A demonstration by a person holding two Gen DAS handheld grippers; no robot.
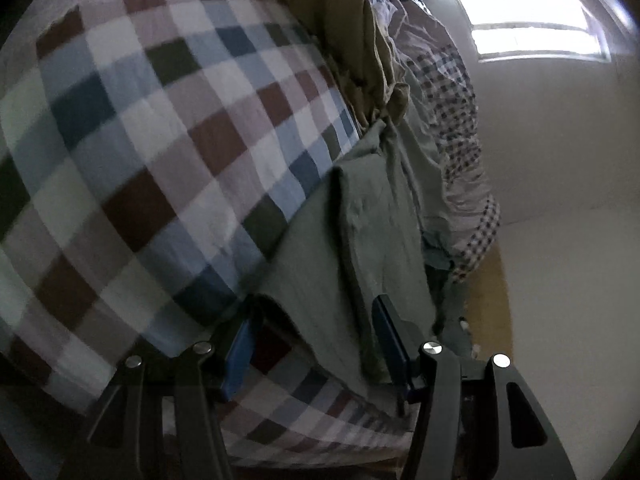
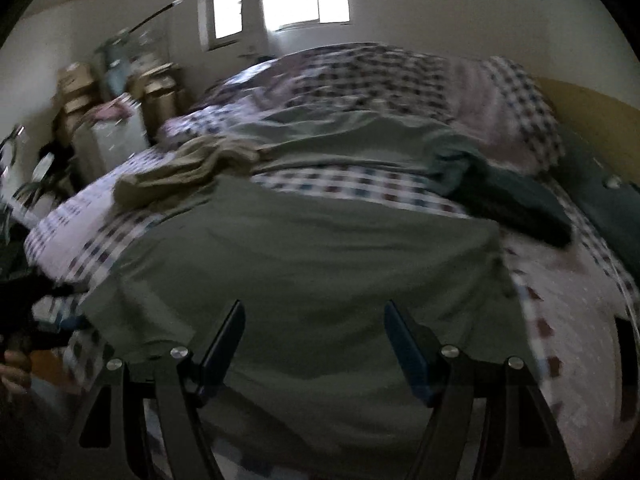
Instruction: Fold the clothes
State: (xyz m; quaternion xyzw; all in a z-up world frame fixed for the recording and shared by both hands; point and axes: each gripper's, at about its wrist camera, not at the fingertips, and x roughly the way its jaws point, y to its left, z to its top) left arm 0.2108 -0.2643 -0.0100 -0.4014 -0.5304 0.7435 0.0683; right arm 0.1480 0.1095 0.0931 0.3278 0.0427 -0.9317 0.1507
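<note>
In the left wrist view, a broad cotton bedsheet checked in white, blue, maroon and dark green (image 1: 160,152) fills the left side, and the left gripper (image 1: 316,344), with black arms and blue finger pads, sits low over its edge. Its jaws stand apart, and a folded edge of the grey-green cloth garment (image 1: 360,240) hangs down between the pads; whether the pads press on it cannot be told, since the cloth covers part of the right-hand pad. Further right, a crumpled olive-khaki garment (image 1: 344,40) lies beyond it, then a bunched small-checked quilt (image 1: 456,128) against the pale wall. In the right wrist view (blurred throughout), stacked cardboard boxes (image 2: 80,96) stand at the far left by the wall, the khaki garment (image 2: 188,172) rests on the bed, and the grey-green garment (image 2: 304,264) lies spread flat across the middle of the sheet. The right gripper (image 2: 314,332) hovers over its near part with jaws wide and nothing between them. A dark teal garment (image 2: 508,192) lies at the right.
</note>
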